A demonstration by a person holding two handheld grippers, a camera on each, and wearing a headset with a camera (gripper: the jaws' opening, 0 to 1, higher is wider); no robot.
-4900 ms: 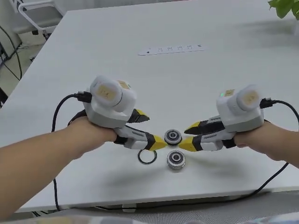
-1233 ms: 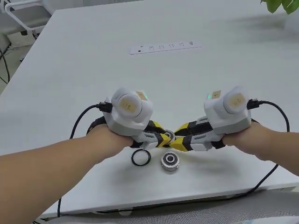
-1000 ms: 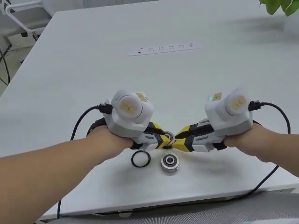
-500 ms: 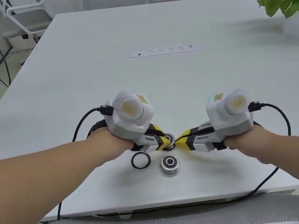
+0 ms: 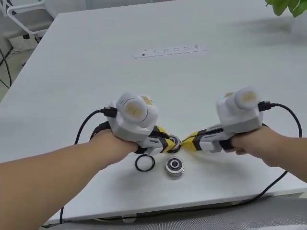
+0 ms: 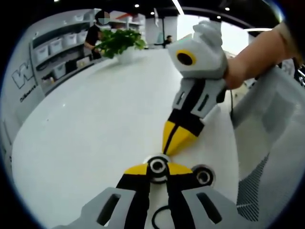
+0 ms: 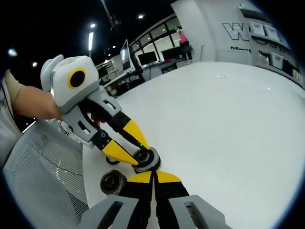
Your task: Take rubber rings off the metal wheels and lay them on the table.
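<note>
Round metal wheel (image 5: 173,142), thin rubber ring (image 5: 145,163)

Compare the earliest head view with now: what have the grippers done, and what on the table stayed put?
The left gripper has closed on the small metal wheel that lay between the open grippers. The right gripper has shut and come in until its tips meet the wheel's rim. The loose black rubber ring and the second metal wheel lie as before.

A ring (image 5: 145,163) lies just left of a wheel (image 5: 174,165) on the table (image 5: 192,81).
</note>
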